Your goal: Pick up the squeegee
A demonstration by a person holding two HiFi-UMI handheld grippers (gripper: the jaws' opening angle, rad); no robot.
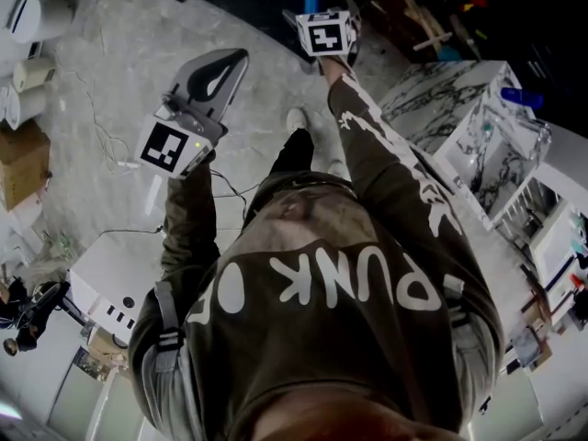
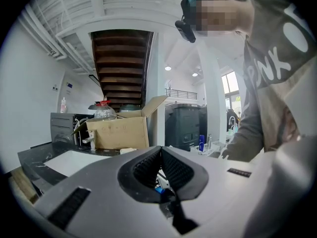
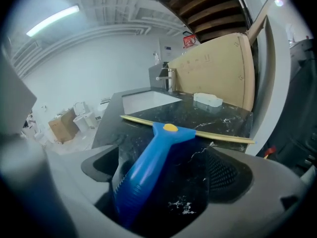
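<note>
Dark marble desk [image 3: 218, 114] is the reference. A cardboard box [image 3: 218, 68] stands at the back of the desk, flap up. A white sink [image 3: 146, 101] is set into the desk on its left part, with the faucet [image 3: 168, 78] at the sink's back edge.

Your left gripper [image 2: 159, 152] is well off the desk and over the pale floor in the head view. Its jaws are closed tip to tip with nothing between them.

Your right gripper [image 3: 168, 182] is down at the desk's near edge, tilted downward. Its jaws stand wide apart with the squeegee [image 3: 148, 167] handle between them. The handle sits close to the left jaw and clear of the right one, so there is no grip on it.

The squeegee lies on the desk near the front edge, with its thin yellowish blade running across the desk and its blue handle pointing back at your right gripper.

A small white block [image 3: 208, 99] sits on the desk just in front of the box.
</note>
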